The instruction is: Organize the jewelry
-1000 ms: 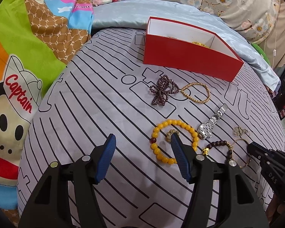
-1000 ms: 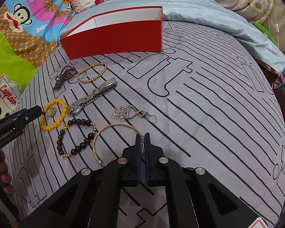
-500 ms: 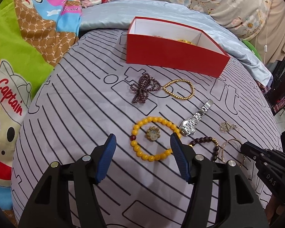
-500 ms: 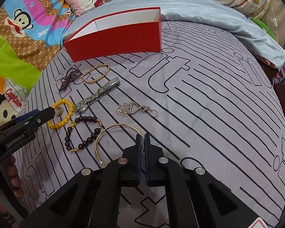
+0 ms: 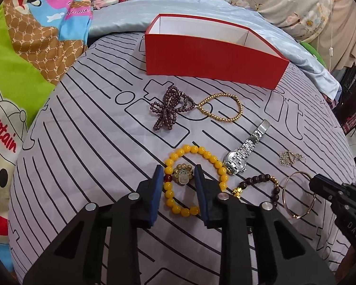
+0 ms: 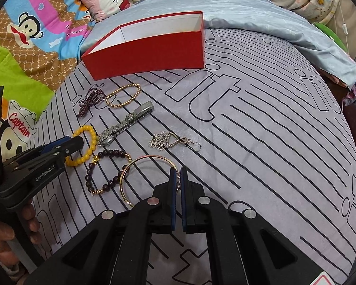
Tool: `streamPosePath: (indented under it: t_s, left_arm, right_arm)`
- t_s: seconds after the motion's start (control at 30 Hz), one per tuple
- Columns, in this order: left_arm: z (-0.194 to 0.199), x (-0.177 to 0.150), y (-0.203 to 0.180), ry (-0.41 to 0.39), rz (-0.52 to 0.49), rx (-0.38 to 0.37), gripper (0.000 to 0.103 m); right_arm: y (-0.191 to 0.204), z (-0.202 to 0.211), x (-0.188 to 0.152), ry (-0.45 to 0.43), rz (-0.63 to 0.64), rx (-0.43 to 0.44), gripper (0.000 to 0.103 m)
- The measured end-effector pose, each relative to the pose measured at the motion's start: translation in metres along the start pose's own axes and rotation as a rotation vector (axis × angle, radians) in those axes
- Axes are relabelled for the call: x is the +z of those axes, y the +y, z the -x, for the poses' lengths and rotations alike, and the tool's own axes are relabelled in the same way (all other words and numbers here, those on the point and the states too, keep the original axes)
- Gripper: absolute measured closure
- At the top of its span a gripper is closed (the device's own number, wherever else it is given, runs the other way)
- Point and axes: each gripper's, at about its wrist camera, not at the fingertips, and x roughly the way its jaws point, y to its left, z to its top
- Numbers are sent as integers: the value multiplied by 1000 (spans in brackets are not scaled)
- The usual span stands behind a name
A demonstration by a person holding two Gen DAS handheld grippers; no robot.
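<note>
Currently the left gripper [image 5: 179, 173] is closing, its jaws straddling the flower charm [image 5: 182, 175] and the near arc of the yellow bead bracelet [image 5: 194, 181], pads not yet pressing. Risk: pinching the charm alone, beads rolling out. The right gripper [image 6: 177, 178] is holding the gold bangle [image 6: 140, 178], clamped. Red box [image 5: 211, 61] is sitting well beyond. Earlier, the left jaws were standing wider.

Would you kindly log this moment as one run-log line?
left gripper: closing around yellow bead bracelet | right gripper: shut on gold bangle | red box: behind
</note>
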Motion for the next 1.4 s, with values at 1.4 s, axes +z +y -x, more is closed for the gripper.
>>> streamPosePath:
  t_s: [1.4]
  left_arm:
    - [65, 33, 30, -91, 62, -116, 103]
  right_arm:
    - [0, 23, 16, -64, -12, 29, 100]
